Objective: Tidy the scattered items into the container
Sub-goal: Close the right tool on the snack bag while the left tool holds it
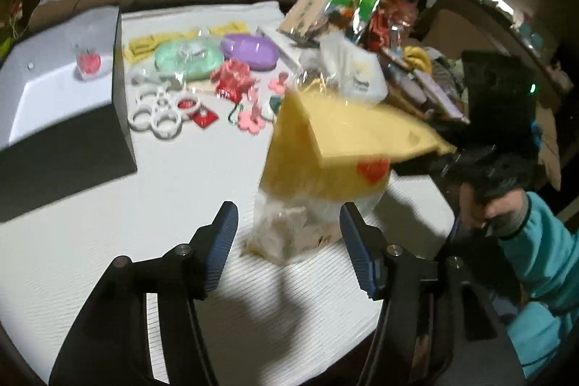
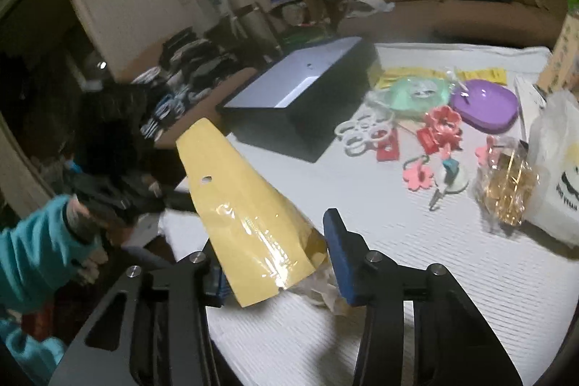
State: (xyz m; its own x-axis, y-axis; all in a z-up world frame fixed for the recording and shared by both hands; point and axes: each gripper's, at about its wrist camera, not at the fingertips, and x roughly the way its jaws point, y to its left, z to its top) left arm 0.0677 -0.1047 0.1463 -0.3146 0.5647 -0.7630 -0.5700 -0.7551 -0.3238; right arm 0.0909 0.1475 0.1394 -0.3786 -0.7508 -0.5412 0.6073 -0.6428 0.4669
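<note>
Your right gripper [image 2: 278, 263], fingers apart around yellow-carded plastic packet [image 2: 246, 212]; left gripper [image 1: 289, 241] spread, empty; dark rectangular box [image 2: 307, 89] nearly empty, most items left

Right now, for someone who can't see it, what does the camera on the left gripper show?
A yellow-topped clear packet stands on the white table, between the open left gripper in front and the right gripper reaching in from the right. Behind lie scattered trinkets and a dark box with a pale inside.
</note>
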